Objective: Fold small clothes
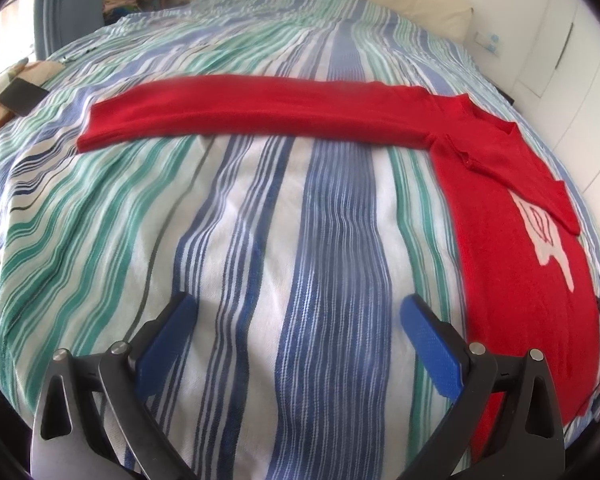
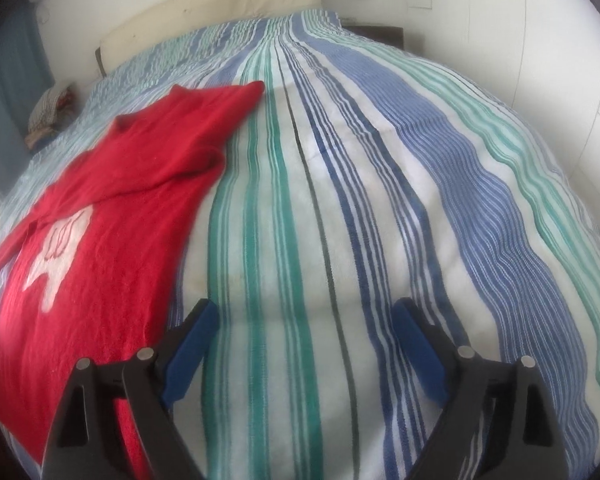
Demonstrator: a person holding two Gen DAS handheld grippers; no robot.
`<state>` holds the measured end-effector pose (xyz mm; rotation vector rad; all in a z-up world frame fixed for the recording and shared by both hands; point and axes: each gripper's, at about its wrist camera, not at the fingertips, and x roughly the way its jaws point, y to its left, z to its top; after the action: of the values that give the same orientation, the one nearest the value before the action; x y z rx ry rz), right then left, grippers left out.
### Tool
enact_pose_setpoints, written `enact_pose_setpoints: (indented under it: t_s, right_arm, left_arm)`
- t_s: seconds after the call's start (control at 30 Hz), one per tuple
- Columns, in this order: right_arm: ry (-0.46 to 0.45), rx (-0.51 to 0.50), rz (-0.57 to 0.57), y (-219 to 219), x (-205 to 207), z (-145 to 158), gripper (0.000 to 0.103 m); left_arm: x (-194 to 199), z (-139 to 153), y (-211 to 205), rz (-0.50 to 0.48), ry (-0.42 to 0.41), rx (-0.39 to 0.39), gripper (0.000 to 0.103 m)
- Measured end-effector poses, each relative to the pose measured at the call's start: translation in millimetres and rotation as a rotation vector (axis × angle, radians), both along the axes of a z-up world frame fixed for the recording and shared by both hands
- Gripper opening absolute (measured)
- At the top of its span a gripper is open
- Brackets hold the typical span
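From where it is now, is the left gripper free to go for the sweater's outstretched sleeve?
Probably yes. The left gripper stands open and empty over bare striped bedspread, and the outstretched sleeve of the red sweater lies flat ahead with nothing between or on it.
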<state>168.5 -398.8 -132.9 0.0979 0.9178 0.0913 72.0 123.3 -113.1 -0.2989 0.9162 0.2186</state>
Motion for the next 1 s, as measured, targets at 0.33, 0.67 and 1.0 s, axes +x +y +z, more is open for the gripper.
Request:
enact_pose_setpoints:
  t_s: [0.33, 0.67, 1.0]
  right_arm:
    - [-0.019, -0.027, 0.016, 8.0, -2.6, -5.7, 0.098]
    - [-0.024, -0.033, 0.015, 9.3, -2.2, -6.5, 0.098]
    - [-0.024, -0.033, 0.015, 9.4, -1.7, -6.4, 0.099]
  left_arm:
    - [-6.3, 8.0, 13.4, 0.033, -0.040, -0.100, 0.102]
    - [-9.2, 13.2, 14.6, 0.031, -0.049, -0.118, 0.102]
    - [-4.0, 46.4, 53.4, 0.012, -0.085, -0.205, 0.102]
